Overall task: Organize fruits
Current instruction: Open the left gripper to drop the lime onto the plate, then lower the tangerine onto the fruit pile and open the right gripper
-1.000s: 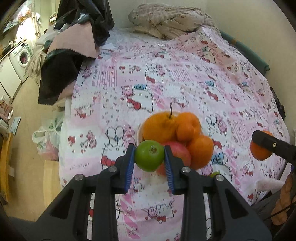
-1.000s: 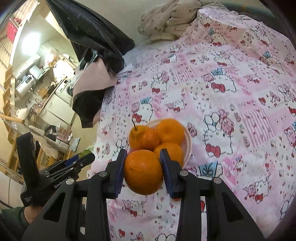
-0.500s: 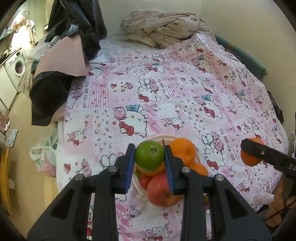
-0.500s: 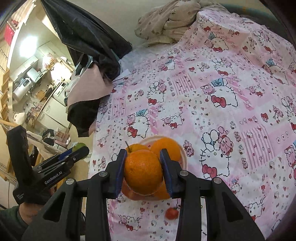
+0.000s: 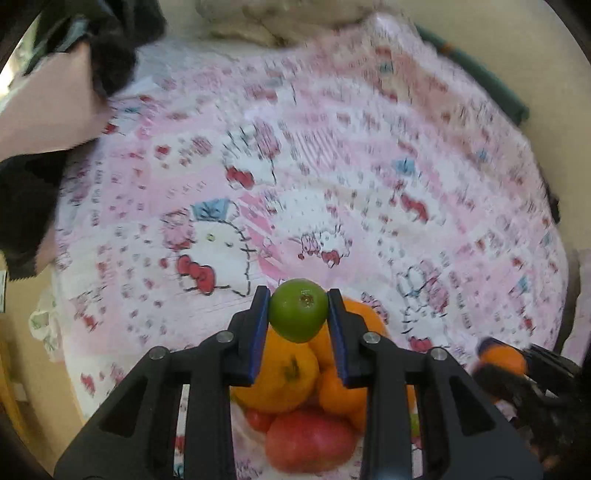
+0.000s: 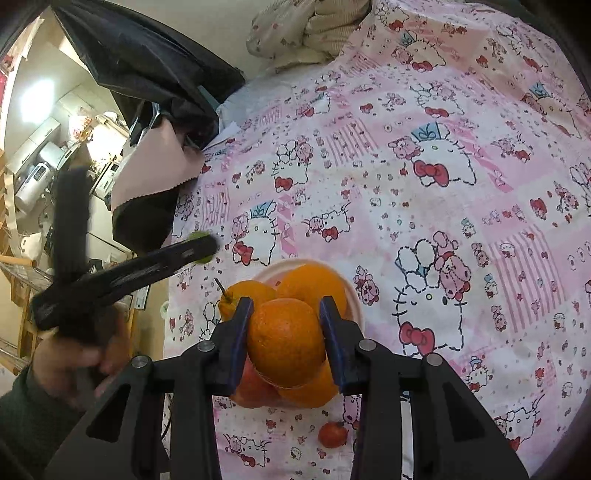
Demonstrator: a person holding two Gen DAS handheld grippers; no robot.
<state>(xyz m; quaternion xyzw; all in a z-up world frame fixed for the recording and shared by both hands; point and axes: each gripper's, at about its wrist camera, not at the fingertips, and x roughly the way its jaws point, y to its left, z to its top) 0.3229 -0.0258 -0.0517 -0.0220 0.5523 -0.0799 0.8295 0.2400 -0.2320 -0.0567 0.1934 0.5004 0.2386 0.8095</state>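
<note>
My left gripper (image 5: 298, 312) is shut on a green lime (image 5: 298, 310) and holds it above the far side of the fruit pile. The pile has several oranges (image 5: 280, 373) and a red apple (image 5: 308, 439) on a white plate (image 6: 347, 291). My right gripper (image 6: 286, 339) is shut on an orange (image 6: 286, 341) above the same plate. The left gripper also shows in the right wrist view (image 6: 199, 247), blurred, at the left. The right gripper with its orange shows in the left wrist view (image 5: 502, 360) at the lower right.
The plate sits on a bed with a pink cartoon-print sheet (image 6: 443, 166). A small red fruit (image 6: 332, 435) lies on the sheet near the plate. Black and pink fabric (image 6: 147, 110) is piled at the bed's far left, a crumpled blanket (image 6: 306, 33) at the head.
My left gripper with the lime has moved forward over the plate; its view is now motion-blurred. My right gripper with the orange has risen slightly, and the plate sits lower in its view.
</note>
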